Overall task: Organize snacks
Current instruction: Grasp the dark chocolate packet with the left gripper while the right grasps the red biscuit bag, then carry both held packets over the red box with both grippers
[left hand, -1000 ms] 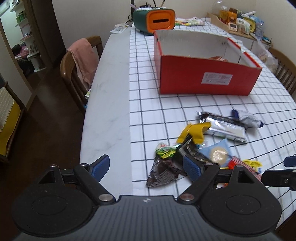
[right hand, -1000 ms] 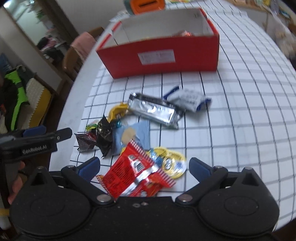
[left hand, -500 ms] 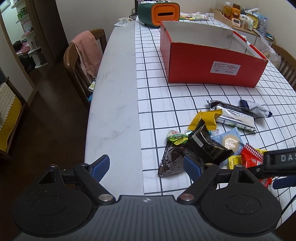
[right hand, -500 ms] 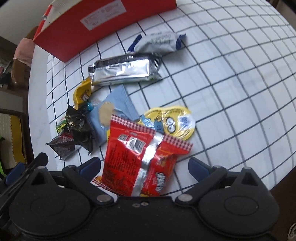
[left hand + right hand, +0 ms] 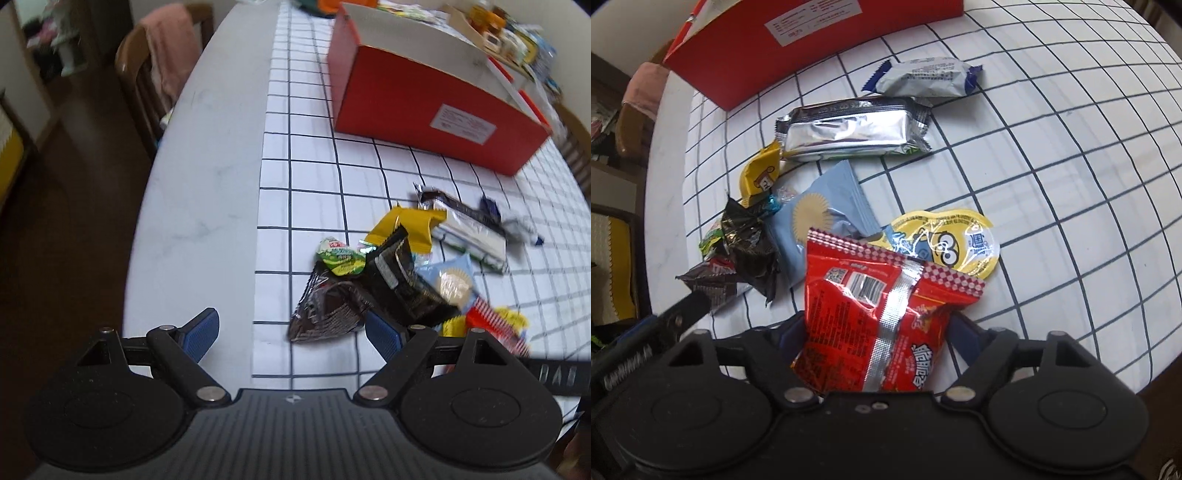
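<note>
A heap of snacks lies on the checked tablecloth (image 5: 1071,155). My right gripper (image 5: 877,332) points steeply down over a red snack bag (image 5: 871,302). Its jaws are closing, and both pads touch the bag's sides. Beyond the bag lie a yellow jelly cup (image 5: 949,240), a light blue packet (image 5: 820,210), a silver packet (image 5: 849,129) and a white-and-blue packet (image 5: 923,77). My left gripper (image 5: 291,326) is open at the heap's left end. A dark brown packet (image 5: 325,306) lies just beyond its right finger (image 5: 382,334), and nothing is between the jaws. The red box (image 5: 424,99) stands open farther back.
The table's bare marble strip (image 5: 199,192) and its edge run along the left. A wooden chair with a pink towel (image 5: 166,55) stands beside it. A black packet (image 5: 402,280), a green one (image 5: 340,254) and a yellow one (image 5: 406,229) are in the heap. Clutter lines the far right.
My right gripper dropped onto the red bag, rolled, and its jaws came in against the bag's sides. My left gripper sank and tilted down toward the dark packets, still open.
</note>
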{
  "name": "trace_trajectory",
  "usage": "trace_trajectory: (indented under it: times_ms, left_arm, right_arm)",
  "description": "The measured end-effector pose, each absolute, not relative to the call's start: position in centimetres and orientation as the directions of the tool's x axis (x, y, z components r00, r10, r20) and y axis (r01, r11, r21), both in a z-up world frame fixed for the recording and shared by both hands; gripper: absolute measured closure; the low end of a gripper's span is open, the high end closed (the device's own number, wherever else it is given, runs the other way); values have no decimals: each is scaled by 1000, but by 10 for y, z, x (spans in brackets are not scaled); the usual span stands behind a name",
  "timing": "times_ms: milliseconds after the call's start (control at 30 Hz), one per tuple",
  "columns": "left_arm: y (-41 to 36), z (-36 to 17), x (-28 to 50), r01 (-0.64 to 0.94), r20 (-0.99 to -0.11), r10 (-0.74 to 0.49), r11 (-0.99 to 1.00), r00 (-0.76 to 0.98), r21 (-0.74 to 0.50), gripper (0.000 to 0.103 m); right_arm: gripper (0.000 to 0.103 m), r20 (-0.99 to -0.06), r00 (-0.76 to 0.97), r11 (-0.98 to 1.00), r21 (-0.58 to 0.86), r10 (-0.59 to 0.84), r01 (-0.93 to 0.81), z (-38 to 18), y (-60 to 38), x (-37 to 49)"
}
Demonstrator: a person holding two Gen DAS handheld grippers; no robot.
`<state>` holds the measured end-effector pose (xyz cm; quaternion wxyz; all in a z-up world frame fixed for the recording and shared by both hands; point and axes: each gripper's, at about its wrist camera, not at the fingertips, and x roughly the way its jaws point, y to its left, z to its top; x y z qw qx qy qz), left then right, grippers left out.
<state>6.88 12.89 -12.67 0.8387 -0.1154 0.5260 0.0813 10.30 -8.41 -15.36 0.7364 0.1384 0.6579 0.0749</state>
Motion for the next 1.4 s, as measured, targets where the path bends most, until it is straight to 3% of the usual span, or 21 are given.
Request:
trace_trajectory:
  times_ms: [200, 333, 600, 700, 733, 767, 1100, 1400]
  left_arm:
    - [130, -132, 82, -329, -907, -1, 932, 422, -154, 17]
    - [129, -141, 90, -355, -919, -9, 921, 395, -162, 32]
    - [127, -147, 93, -367, -921, -31, 911, 389, -186, 43]
    - [123, -147, 91, -351, -920, -9, 923, 392, -158, 55]
    - [122, -146, 90, -345, -918, -7, 926, 396, -155, 67]
    - [121, -146, 88, -342, -918, -4, 928, 397, -152, 70]
    - [138, -142, 70, -359, -901, -38, 909, 433, -211, 77]
    - [139, -108, 58, -348, -876, -40, 909, 481, -232, 77]
  right_arm:
    - [30, -930, 128, 933, 355, 345, 61, -149, -94, 105]
    - [30, -918, 133, 921, 383, 373, 66, -143, -104, 105]
    - [31, -905, 149, 907, 412, 397, 85, -136, -121, 107]
    - [31, -901, 157, 903, 421, 405, 90, -133, -129, 107]
    - [31, -900, 161, 902, 423, 405, 92, -132, -131, 107]
    - [31, -898, 164, 900, 425, 407, 95, -132, -134, 108]
    - [32, -890, 216, 898, 429, 402, 94, -118, -156, 113]
    - [32, -864, 306, 913, 407, 399, -42, -81, -154, 126]
